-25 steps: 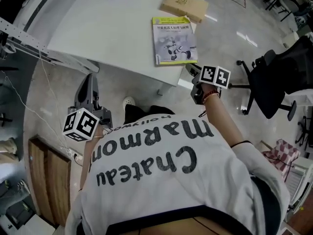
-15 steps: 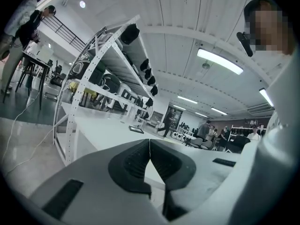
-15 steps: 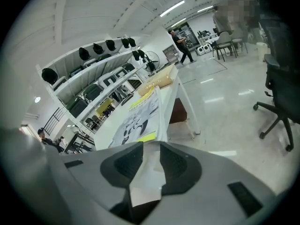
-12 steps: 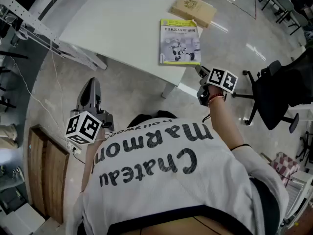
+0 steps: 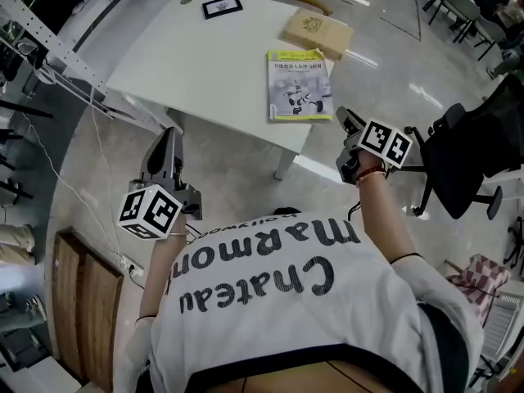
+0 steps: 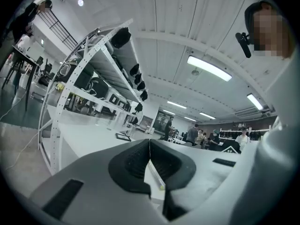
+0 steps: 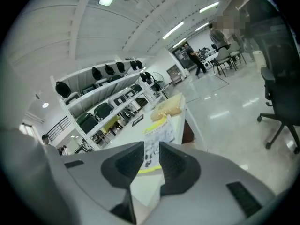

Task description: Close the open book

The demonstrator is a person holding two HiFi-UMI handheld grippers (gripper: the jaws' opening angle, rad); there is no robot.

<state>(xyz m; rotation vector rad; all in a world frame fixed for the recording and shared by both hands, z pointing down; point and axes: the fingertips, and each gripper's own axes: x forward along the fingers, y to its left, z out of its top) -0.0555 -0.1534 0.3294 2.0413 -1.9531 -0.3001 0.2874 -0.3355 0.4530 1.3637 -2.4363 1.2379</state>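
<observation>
Right claw [image 5: 345, 121] slightly spread, empty; book [image 5: 300, 85] just ahead of it, cover up, looks shut already. Left claw [image 5: 169, 137] pressed together. I'd only press the cover flat

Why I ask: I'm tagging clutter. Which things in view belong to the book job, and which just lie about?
Belong to the job: green-covered book, already lying shut on the white table; right gripper, jaws apart and empty; left gripper, jaws together.
Just lying about: tan box, black frame, office chair.
</observation>
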